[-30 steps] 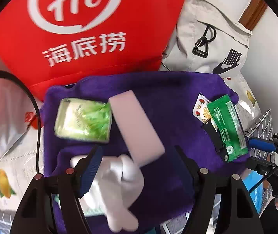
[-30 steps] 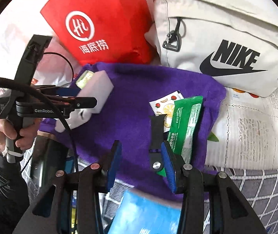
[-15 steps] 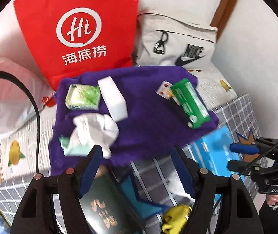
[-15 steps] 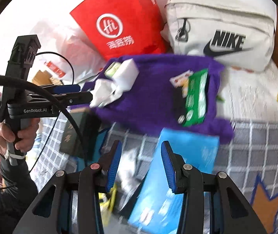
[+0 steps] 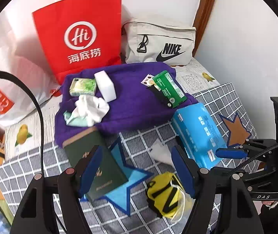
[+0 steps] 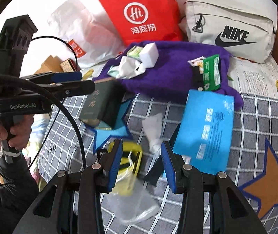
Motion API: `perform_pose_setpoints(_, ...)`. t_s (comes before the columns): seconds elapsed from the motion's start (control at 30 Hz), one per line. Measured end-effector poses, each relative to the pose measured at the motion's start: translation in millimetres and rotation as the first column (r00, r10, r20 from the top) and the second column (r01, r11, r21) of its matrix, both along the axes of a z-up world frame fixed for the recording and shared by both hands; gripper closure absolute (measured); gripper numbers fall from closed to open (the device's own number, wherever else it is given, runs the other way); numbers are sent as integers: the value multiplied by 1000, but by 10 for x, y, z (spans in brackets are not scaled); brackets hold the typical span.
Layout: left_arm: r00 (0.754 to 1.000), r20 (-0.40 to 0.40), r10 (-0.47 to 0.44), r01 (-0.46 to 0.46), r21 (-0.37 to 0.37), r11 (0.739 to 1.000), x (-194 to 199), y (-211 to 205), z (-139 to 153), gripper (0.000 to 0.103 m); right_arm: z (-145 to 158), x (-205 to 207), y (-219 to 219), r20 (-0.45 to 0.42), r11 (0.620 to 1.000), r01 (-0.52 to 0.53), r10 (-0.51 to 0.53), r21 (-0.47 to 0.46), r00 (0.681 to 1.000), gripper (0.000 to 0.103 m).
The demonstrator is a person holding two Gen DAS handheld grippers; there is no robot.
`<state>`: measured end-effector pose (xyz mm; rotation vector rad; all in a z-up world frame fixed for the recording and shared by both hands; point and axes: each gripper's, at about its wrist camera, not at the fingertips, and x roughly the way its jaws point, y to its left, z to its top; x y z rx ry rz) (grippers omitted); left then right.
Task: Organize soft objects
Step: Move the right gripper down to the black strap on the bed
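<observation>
Left tool hangs spread and empty above the checked bed, over the dark green book and yellow pouch. Risk here: those wide fingers could snag the book's corner instead of something soft. Centre, the soft pile, white cloth, sponge block and green tissue pack, sits on the purple towel, well apart from both tools. Right tool is also spread, holding nothing, just over the crumpled tissue; grab carelessly and it tears. Compared with 1 second ago, both tools have pulled back from the towel.
</observation>
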<state>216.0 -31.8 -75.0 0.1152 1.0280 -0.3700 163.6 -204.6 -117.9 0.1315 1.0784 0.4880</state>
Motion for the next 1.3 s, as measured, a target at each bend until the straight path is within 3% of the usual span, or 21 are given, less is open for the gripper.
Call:
perform_pose_setpoints(0.17,998,9,56,-56,-21,998,-264,224,-29,32,-40,-229,69,28,998,0,2,-62,1000,65)
perform_pose_setpoints(0.3,993,-5,120,-120,-50,991,-435,464,-125,32,-270,-303,131,-44,996,-12,8,-92,999,75)
perform_pose_setpoints(0.43,985,-5,171,-171,-87,981,-654,686,-217,31,-490,-386,224,-84,994,8,-18,-113,996,76)
perform_pose_setpoints(0.57,979,-35,201,-204,-135,970,-817,831,-365,32,-738,-434,248,-105,986,91,-106,-142,989,76)
perform_pose_setpoints(0.7,981,-49,189,-195,-147,970,-934,881,-496,32,-961,-390,173,-143,978,192,-203,-84,969,76)
perform_pose_setpoints(0.8,979,-42,202,-206,-163,965,-989,971,-537,31,-981,-370,136,-129,967,248,-254,-59,959,76)
perform_pose_setpoints(0.9,974,-52,219,-225,-191,955,-998,1075,-576,32,-972,-343,174,-87,955,274,-284,-114,955,68)
perform_pose_setpoints(1.03,973,-55,224,-231,-210,950,-996,1138,-613,32,-990,-258,236,-76,941,314,-325,-127,943,67)
perform_pose_setpoints(1.3,977,-59,204,-212,-235,949,-1042,1106,-670,32,-1001,-201,323,-38,946,286,-295,-155,955,74)
